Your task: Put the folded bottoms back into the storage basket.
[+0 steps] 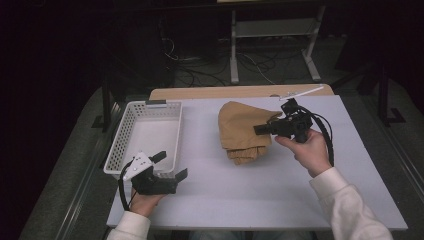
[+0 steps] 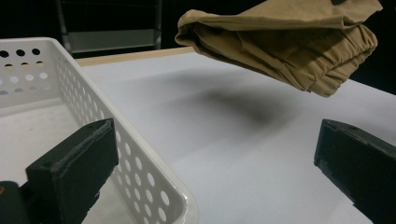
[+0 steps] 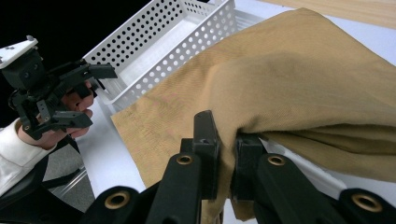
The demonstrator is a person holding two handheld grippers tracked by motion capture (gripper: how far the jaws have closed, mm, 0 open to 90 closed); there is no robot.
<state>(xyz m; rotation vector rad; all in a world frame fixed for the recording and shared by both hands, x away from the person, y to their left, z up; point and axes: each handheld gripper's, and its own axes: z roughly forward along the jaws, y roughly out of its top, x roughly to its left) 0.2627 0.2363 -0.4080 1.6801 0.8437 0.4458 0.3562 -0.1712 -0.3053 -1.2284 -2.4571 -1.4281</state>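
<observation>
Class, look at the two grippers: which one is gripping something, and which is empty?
The right gripper is clamped on the tan folded cloth; the left gripper is open, holding nothing.

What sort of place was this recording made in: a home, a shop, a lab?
Probably a lab or recording room: a bare white tabletop set up for handling, loose black cables on the dark floor behind, and a white metal equipment stand. Nothing domestic beyond the folded tan cloth garment and white perforated plastic basket.

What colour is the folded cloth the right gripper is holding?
Tan, plain with no pattern: the folded cloth shows best in the right gripper view.
</observation>
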